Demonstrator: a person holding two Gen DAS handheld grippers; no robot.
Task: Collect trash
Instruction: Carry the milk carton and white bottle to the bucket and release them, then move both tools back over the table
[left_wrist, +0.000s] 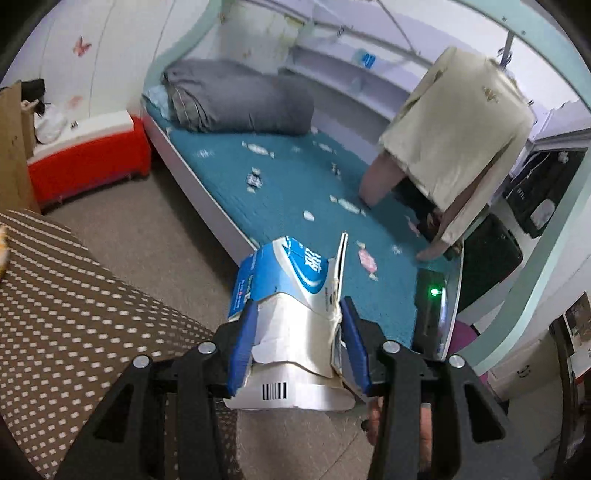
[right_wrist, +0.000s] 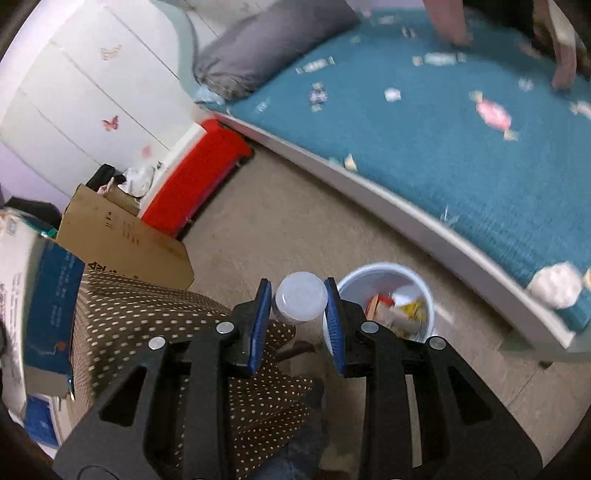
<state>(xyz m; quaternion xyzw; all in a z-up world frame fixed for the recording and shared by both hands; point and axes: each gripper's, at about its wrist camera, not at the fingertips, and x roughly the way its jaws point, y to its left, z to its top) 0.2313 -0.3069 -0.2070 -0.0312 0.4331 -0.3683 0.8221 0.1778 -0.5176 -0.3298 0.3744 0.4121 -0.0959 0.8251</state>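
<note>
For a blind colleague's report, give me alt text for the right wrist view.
The right tool has a small clear plastic cup between its blue pads, just beside a white bin holding wrappers. Beyond lies a blue bed scattered with candy wrappers.

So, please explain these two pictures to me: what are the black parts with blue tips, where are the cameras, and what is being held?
Each picture comes from a camera on a hand-held gripper, looking forward along its two jaws. A person holds one such tool in each hand.

In the left wrist view, the left gripper is shut on a torn blue-and-white carton. Beyond it is a bed with a teal cover, littered with candy wrappers. A person in a cream top leans over it.

In the right wrist view, a small clear lidded jar sits between the jaws of the right gripper, close to a white bin holding rubbish. Whether the jaws grip the jar, I cannot tell.
</note>
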